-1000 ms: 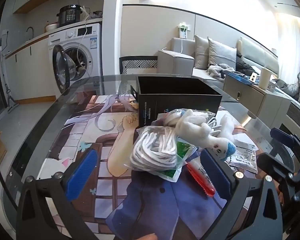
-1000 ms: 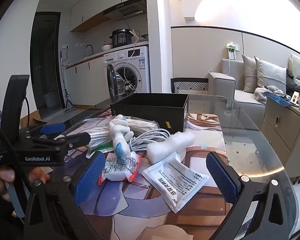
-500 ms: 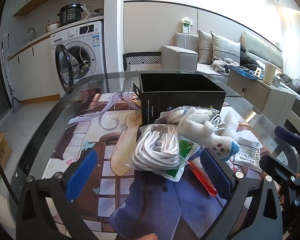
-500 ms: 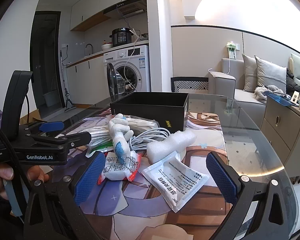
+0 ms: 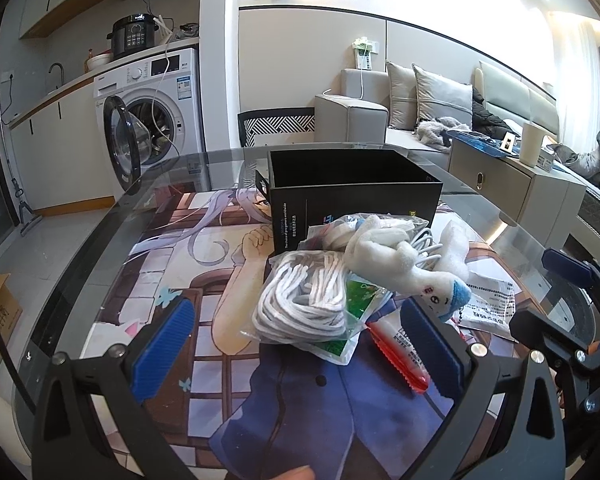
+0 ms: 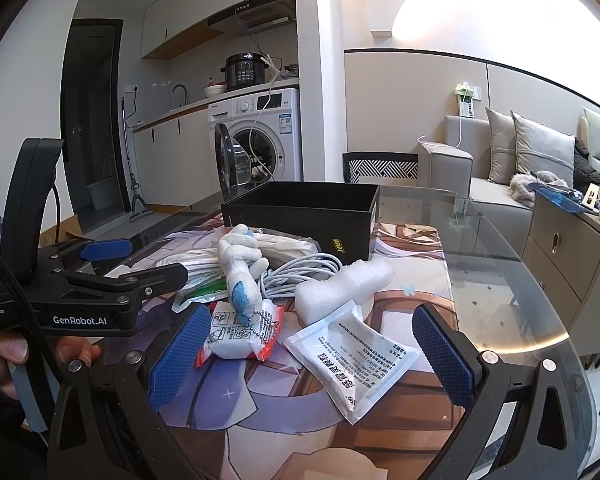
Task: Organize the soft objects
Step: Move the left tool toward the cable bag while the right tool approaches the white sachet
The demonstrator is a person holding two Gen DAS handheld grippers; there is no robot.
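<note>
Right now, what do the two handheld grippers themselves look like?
Both are matte black frames with silver screws and ribbed blue pads. The left gripper shows white "GenRobot.AI" and "Data Acquisition System" lettering and a black cable in the right wrist view. The right gripper matches it.

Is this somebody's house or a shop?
Most likely somebody's home, a small flat. There is a washing machine under a kitchen counter, a sofa with cushions, and a glass table holding a black box and a heap of soft things.
</note>
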